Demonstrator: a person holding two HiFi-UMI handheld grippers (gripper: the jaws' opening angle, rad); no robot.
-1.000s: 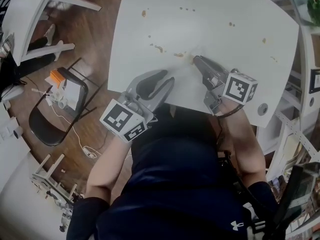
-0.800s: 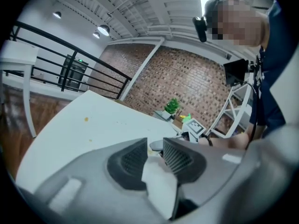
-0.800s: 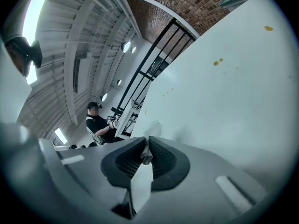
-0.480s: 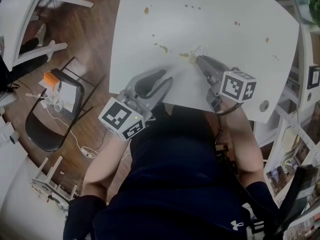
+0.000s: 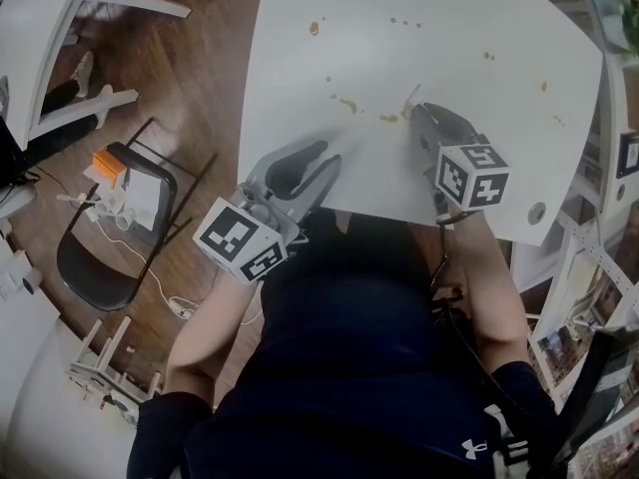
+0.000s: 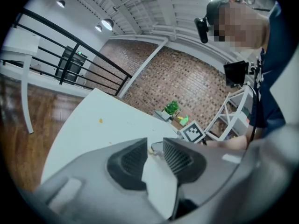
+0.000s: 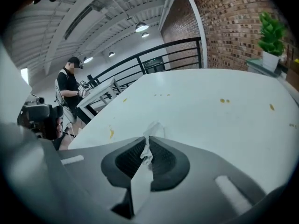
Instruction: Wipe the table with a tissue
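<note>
tissue [image 7: 150, 133]: a thin white twist of it stands up out of the tips of the right gripper [image 7: 148, 146], pinched between the two ribbed pads, which are closed tight on it. in the head view the tissue [image 5: 410, 105] pokes out ahead of the right gripper [image 5: 424, 118] over the white table [image 5: 469, 8], just beside an orange-brown smear [image 5: 389, 118] (whether it actually presses on the surface i cannot tell).

the left gripper [image 6: 155, 146] has its jaws a narrow gap apart with nothing between them, only the table top [image 6: 93, 125] showing through. in the head view the left gripper [image 5: 331, 158] hangs over the table's near edge, well apart from the tissue.

the head view alone shows the scatter of spots [image 5: 346, 105] across the table and a black chair [image 5: 100, 257] on the wooden floor. the left gripper view alone catches the right gripper's marker cube [image 6: 193, 133]. the right gripper view adds a second person [image 7: 70, 90] standing far off by another white table.
</note>
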